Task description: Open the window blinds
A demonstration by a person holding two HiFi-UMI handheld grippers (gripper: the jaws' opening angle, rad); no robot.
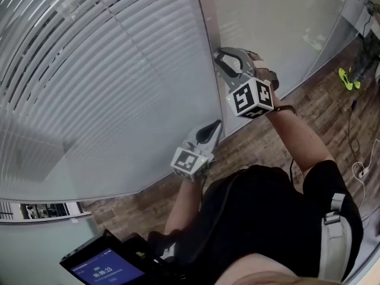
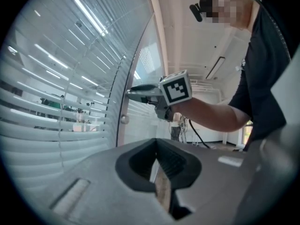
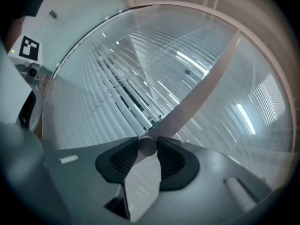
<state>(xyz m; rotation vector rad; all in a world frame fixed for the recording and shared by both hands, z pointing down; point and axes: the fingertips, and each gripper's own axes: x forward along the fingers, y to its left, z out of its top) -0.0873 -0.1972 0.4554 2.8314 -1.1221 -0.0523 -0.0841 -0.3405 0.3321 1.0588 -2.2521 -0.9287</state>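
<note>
Pinch the knob (image 3: pixel 147 146) on the frame (image 3: pixel 197 95) beside the blinds (image 1: pixel 107 88) firmly in the right gripper's (image 1: pixel 221 58) half-closed jaws and twist evenly, holding the left gripper's (image 2: pixel 157 172) shut, empty jaws clear.

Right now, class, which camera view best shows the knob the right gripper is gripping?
The right gripper view: the round knob sits close up, pinched between the jaws. In the head view and left gripper view, the right gripper hides it; only its place on the frame shows.
</note>
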